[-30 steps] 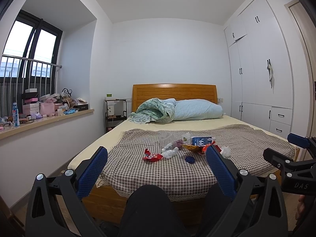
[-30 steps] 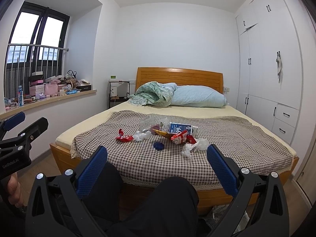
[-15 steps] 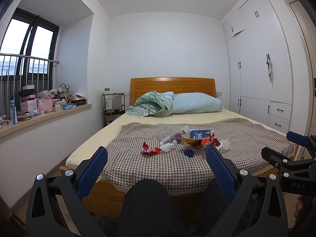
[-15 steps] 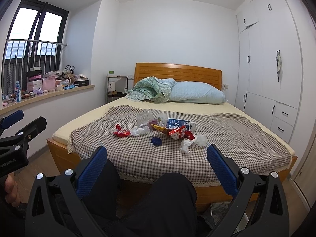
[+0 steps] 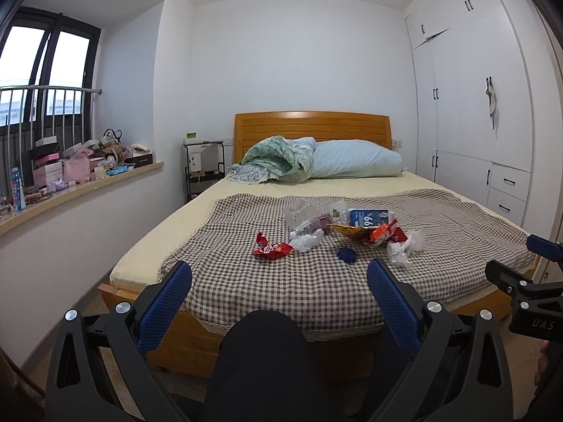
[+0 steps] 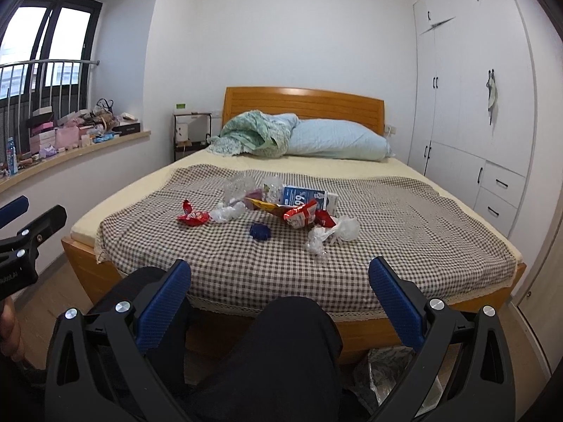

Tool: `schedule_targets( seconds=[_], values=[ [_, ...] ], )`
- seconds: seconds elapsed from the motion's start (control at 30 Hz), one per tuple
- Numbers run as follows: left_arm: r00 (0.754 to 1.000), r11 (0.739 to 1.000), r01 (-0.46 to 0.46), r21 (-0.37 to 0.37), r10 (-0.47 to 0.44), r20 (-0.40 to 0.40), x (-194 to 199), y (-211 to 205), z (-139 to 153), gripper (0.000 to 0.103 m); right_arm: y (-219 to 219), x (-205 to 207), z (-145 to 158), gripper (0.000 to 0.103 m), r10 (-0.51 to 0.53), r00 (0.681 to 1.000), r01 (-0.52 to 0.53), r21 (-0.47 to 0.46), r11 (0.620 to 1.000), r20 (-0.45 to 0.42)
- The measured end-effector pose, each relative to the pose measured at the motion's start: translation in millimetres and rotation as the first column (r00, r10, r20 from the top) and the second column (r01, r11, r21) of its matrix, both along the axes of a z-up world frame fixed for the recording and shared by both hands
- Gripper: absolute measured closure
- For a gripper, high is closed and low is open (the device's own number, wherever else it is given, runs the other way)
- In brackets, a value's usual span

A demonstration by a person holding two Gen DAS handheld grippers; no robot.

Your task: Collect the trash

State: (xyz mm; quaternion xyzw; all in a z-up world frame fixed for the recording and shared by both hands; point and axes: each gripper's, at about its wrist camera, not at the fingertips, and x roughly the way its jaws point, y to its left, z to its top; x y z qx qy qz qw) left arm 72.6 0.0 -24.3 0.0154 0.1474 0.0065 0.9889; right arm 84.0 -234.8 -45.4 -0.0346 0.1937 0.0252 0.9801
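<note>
Trash pile (image 6: 281,207) on bed (image 6: 387,246) | left gripper (image 5: 279,279), right gripper (image 6: 279,277) spread, empty | we approach low, pinch one wrapper (image 6: 191,215) cleanly.

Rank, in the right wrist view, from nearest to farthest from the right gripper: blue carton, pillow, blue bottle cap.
1. blue bottle cap, on the checked blanket, left of centre.
2. blue carton, behind the wrappers, mid-bed.
3. pillow, at the headboard.
The right gripper is open, short of the bed.

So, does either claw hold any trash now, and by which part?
Nothing is held. The left claw and the right claw are both open and empty; the trash lies on the bed.
</note>
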Motion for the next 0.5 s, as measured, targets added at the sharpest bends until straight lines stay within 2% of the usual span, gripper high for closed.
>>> schedule_targets(
  seconds=[0.5],
  values=[
    [0.993, 0.999, -0.043, -0.011, 0.042, -0.111, 107.7, 21.5, -29.1, 0.007, 0.0, 88.0, -19.9, 0.006, -0.007, 0.997, 0.0, -0.092, 0.996, -0.081]
  ],
)
